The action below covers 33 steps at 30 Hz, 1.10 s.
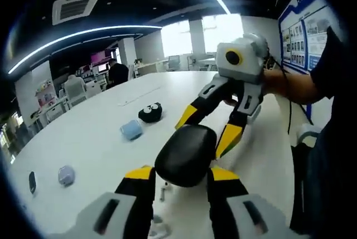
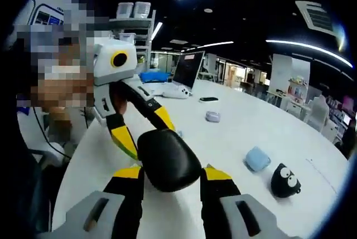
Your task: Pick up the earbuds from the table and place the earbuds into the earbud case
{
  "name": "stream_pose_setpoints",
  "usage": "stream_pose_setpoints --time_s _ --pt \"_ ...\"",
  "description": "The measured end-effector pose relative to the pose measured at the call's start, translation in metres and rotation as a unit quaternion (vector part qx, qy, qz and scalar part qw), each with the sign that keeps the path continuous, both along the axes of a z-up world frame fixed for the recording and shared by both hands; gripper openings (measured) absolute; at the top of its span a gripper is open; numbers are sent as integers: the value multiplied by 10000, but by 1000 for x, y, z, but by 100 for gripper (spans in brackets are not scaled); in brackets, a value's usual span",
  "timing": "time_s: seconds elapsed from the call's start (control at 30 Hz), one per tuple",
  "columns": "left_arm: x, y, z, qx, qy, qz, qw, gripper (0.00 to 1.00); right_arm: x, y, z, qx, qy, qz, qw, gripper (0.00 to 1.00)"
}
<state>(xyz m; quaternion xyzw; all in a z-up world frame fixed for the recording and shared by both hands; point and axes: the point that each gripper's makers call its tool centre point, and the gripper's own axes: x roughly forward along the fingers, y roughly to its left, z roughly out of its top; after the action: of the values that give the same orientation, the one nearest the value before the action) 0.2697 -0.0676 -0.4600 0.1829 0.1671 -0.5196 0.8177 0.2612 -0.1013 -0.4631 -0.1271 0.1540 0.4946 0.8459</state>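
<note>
A glossy black oval earbud case point(image 1: 186, 155) hangs above the white table point(image 1: 100, 138), held from two sides. My left gripper point(image 1: 181, 175) is shut on its near end, yellow tips against its flanks. My right gripper point(image 1: 209, 127) reaches in from the right, and its jaws clamp the far end. In the right gripper view the same case point(image 2: 167, 160) sits between my right gripper's point(image 2: 172, 173) tips, with the left gripper point(image 2: 144, 128) coming in from the left. Small white pieces, likely earbuds point(image 1: 162, 193), lie on the table under the case. The case lid looks closed.
On the table lie a light blue case point(image 1: 131, 130), a black case with cartoon eyes point(image 1: 149, 112), a lilac case point(image 1: 66, 175) and a small dark item point(image 1: 32, 182). A laptop point(image 2: 187, 71) and a phone point(image 2: 208, 99) sit farther off. A person's hand point(image 1: 279, 83) holds the right gripper.
</note>
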Motion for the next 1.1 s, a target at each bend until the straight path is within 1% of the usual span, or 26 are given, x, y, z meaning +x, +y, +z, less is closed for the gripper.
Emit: stream_pose_setpoints --time_s 0.07,0.13,0.27,0.43,0.47,0.5,0.53,0.57,0.6,0.67,0.87,0.97,1.03,1.1 --pt "17 7 -1 104 -47 -18 9999 39 16 7 1 37 28 -35 10000 38" --pt "35 16 -5 307 -82 -60 9995 39 31 14 2 100 83 -59 9999 38" --pt "65 24 -9 321 18 -47 9995 39 61 24 -3 17 154 -114 9998 38" --pt "96 29 -18 343 99 -11 9994 39 92 31 -11 -97 198 -174 9996 38" --pt "98 30 -19 347 102 -5 9993 39 94 32 -11 -105 196 -181 9996 38" --pt "108 31 -22 381 112 9 9992 39 104 33 -14 -146 218 -216 9994 38" --pt "113 31 -24 406 118 14 9991 39 107 33 -15 -157 220 -227 9994 38" --pt "119 31 -25 428 130 18 9990 39 117 34 -18 -181 234 -250 9993 38" --pt "121 32 -26 435 132 17 9990 39 121 35 -20 -195 248 -258 9992 38" --pt "135 33 -31 499 233 10 9985 39 129 36 -22 -228 274 -265 9990 38" --pt "157 34 -38 695 222 45 9973 39 153 40 -29 -504 316 -344 9976 38" --pt "166 35 -44 773 277 81 9966 39 160 41 -34 -644 332 -407 9965 38" --pt "170 35 -48 841 260 78 9961 39 164 40 -38 -735 430 -456 9953 38" --pt "174 35 -46 795 253 111 9965 40 169 39 -39 -732 526 -529 9945 38"
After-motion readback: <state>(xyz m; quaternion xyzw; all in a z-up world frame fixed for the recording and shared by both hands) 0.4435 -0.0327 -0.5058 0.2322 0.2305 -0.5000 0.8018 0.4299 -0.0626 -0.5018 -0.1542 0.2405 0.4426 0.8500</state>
